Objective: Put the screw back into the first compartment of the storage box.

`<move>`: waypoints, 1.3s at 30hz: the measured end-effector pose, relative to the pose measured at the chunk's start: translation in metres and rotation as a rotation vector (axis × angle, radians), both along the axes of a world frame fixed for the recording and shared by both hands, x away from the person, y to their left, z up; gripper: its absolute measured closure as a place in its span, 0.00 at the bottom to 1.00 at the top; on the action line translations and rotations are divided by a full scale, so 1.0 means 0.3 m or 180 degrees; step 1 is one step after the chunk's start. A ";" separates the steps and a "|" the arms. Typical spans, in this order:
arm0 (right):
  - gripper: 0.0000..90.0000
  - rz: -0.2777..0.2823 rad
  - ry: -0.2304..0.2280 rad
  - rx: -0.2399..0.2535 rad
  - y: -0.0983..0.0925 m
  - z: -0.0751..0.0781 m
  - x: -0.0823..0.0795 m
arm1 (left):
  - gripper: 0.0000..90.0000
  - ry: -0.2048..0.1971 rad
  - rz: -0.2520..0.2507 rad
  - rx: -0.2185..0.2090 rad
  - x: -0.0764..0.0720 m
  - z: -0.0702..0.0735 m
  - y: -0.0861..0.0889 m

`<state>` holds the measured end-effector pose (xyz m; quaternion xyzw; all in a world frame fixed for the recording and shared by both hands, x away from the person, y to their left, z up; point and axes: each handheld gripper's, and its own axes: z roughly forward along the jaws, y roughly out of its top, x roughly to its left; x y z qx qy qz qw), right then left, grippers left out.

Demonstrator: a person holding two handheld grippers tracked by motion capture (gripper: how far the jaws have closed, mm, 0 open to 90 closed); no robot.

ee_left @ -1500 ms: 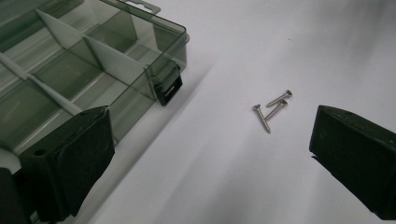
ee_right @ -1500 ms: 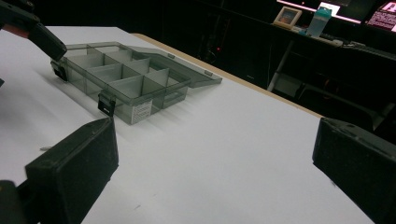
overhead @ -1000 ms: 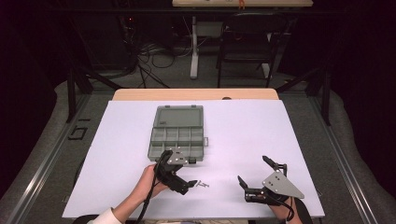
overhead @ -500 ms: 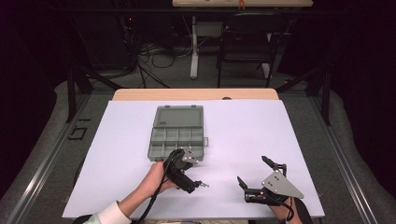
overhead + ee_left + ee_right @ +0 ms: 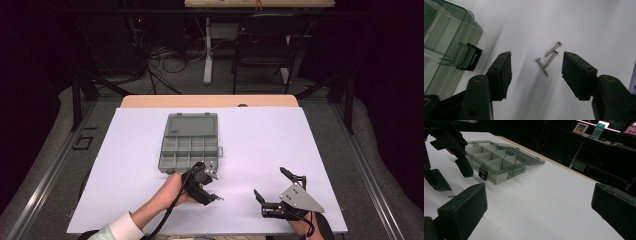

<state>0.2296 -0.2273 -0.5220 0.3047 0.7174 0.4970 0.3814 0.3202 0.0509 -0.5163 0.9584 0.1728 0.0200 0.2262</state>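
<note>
Three small steel screws [image 5: 549, 58] lie loose on the white table sheet [image 5: 300, 135], just right of a grey clear organizer box [image 5: 190, 142] with its lid folded back. My left gripper [image 5: 537, 55] points down over them, one jaw on each side. Its jaws have just been closing and now stand about half apart, their pads clear of the screws. The high view has that gripper [image 5: 214, 187] at the box's near right corner. My right gripper [image 5: 271, 184] rests near the table's front edge, open with nothing between its fingers.
The box's black latch [image 5: 469, 56] hangs beside the left jaw. The right gripper view looks across bare sheet to the box [image 5: 496, 160] and the left gripper [image 5: 452, 176]. Chairs and cables stand on the dark floor beyond the table's far edge.
The left hand has shifted right, away from the box's front, and sunk slightly over the screws. Its jaws have narrowed. The right gripper has stayed put.
</note>
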 end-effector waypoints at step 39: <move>0.00 0.0017 -0.0004 -0.0003 0.000 -0.002 -0.001 | 0.97 0.0176 -0.0353 0.0599 0.049 -0.016 -0.059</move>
